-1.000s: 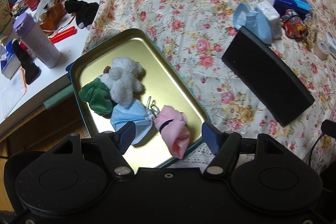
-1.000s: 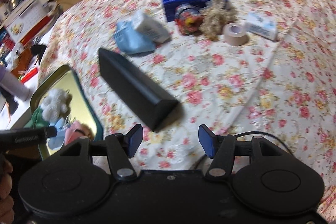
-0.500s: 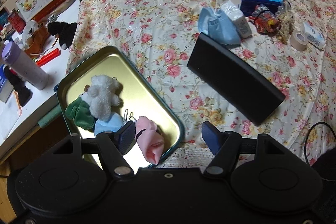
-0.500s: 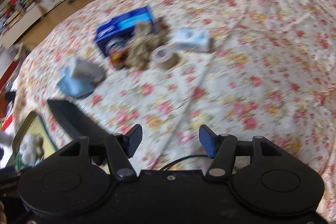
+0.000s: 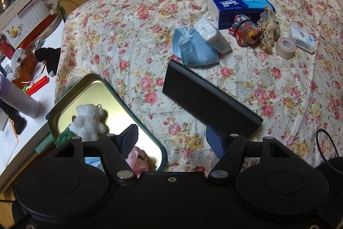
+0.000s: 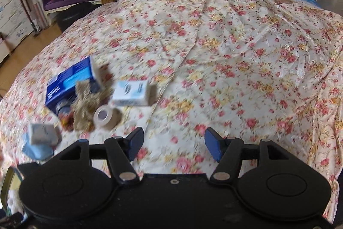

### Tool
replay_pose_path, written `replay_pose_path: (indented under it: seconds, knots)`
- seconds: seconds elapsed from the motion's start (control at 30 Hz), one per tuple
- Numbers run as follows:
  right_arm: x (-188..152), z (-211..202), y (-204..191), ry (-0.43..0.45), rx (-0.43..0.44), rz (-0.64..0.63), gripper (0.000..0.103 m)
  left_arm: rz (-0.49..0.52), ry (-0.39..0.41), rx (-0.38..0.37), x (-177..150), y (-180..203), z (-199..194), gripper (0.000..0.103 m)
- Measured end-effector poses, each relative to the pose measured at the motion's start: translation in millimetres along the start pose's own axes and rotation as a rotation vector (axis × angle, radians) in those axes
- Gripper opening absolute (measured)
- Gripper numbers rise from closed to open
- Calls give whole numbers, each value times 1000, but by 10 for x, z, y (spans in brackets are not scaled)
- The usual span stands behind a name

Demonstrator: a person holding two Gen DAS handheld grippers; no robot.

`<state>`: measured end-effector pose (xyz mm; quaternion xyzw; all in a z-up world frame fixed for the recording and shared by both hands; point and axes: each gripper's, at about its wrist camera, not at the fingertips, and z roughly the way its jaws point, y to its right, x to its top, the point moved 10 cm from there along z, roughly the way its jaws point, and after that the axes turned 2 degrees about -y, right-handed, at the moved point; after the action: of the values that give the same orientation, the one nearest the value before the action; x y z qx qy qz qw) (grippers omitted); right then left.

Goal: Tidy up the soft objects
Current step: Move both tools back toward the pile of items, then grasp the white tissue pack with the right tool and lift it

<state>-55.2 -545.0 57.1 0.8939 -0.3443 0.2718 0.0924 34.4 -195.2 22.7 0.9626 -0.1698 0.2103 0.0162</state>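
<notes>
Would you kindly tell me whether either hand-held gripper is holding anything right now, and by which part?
Nothing is held: the left hand-held gripper and the right hand-held gripper both stand open and empty above the floral bedspread.

Left gripper (image 5: 172,141) angled steeply downward, jaws apart with nothing between the blue pads, right gripper (image 6: 174,146) tilted down, jaws just opening wider, empty.

Floral cloth (image 6: 235,53), tape roll (image 6: 106,117), blue box (image 6: 68,83)
</notes>
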Motion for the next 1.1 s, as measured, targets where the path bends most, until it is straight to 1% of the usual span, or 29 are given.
replay_pose_path:
  seconds: [0.3,0.4,0.6,0.73,0.97,1.1]
  knots:
    - [299,323,-22,-6,-5,58,65,30,5,-3,252,176,45,67]
    - [359,460,-72,-18,12,90,67,33,0,1,335,202,95,67]
    - [435,778,-265,-36,0,122,69,38,-12,1,483,266,212,67]
    - [483,1035,-447,-65,-8,132,70,41,-22,8,587,290,304,67]
    - [552,1429,-724,-94,-67,107,79,32,-25,14,814,318,423,67]
    - [561,1603,-883,-108,-90,65,81,36,-29,5,896,389,474,67]
